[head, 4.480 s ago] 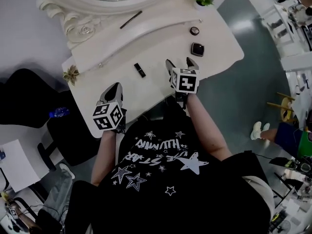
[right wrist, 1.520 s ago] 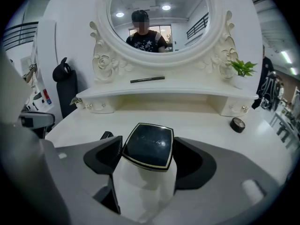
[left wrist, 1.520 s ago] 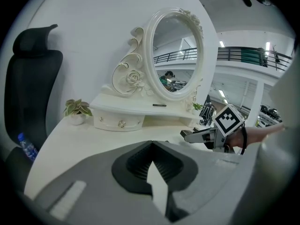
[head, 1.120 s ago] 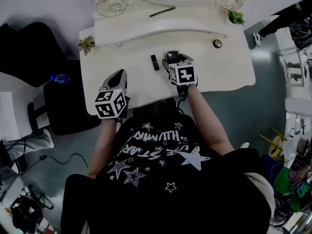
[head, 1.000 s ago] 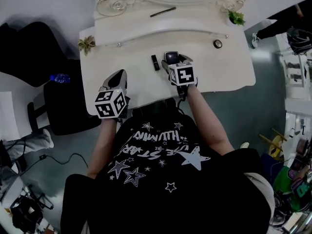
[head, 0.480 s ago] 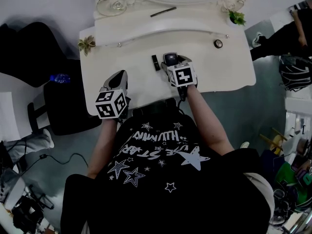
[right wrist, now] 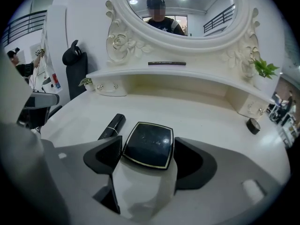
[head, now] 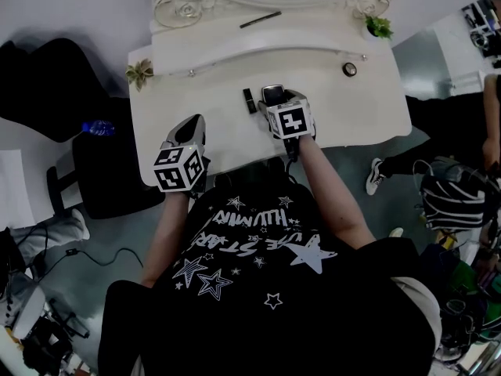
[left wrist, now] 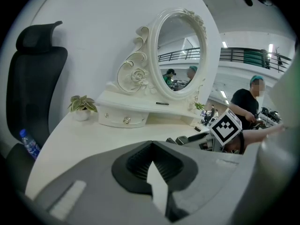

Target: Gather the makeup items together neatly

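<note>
- White curved desk (right wrist: 201,109) with an ornate mirror (right wrist: 178,18) at its back, viewed from above and from both tools
- Right hand-held gripper (right wrist: 148,146) points down at the desk, its jaws closed against two sides of a black square compact (right wrist: 149,139) with a gold rim
- The compact sits near the middle of the desk, just right of a black lipstick (right wrist: 111,126); whether it already rests on the surface I cannot tell
- Left hand-held gripper (left wrist: 152,162) hovers by the front left edge of the desk, jaws together with nothing between them, well apart from the makeup
- A small round pot (right wrist: 253,125) lies well apart to the right, and a thin dark pencil (right wrist: 167,63) lies on the raised shelf under the mirror
- Step in hand, as I judge it: placing the compact beside the lipstick to start the group
- The next move likely calls for opening the jaws without nudging the lipstick, then reaching right for the round pot
- The pencil probably needs a fine pinch, since it is thin and may roll
</note>
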{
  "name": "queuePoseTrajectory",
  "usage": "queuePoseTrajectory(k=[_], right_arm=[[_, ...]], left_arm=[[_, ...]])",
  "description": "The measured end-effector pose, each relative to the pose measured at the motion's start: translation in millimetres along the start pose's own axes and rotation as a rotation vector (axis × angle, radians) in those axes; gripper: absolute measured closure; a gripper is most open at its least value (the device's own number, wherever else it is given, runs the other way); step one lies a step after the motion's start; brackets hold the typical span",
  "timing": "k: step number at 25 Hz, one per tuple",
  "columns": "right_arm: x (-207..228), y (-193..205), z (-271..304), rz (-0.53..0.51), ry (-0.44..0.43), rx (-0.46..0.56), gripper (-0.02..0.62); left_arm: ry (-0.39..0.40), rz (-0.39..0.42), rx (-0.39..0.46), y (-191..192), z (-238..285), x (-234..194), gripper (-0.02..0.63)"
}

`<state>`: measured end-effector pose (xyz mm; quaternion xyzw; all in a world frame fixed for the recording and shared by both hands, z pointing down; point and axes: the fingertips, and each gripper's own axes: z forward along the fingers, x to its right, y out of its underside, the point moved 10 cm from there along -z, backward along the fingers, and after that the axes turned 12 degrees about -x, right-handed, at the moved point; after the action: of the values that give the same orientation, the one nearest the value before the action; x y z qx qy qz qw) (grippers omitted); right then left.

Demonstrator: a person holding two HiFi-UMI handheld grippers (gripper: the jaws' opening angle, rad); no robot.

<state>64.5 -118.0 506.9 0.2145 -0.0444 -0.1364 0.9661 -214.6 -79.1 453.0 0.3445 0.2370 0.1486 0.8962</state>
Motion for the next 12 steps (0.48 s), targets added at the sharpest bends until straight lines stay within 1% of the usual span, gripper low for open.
queuePoseTrajectory(k=[4,9,12], right_arm=[[1.4,-0.4,-8.2,0.009,-0.011,0.016,0.204],[8.1,-2.3,-18.5,0.037,-0.041,0.06,0.178],[14.6,-1.9,-22.5,0.055,-0.042,0.079,0.167]], left_arm=[[-0.001,0.005,0.003,-0.7,-0.6,1.8,0.604],[-0.002,0.011,0.009,-4.7,0.0,5.6,0.604],[-0.001,0.017,0.011,-7.6,1.6,9.2,0.604]])
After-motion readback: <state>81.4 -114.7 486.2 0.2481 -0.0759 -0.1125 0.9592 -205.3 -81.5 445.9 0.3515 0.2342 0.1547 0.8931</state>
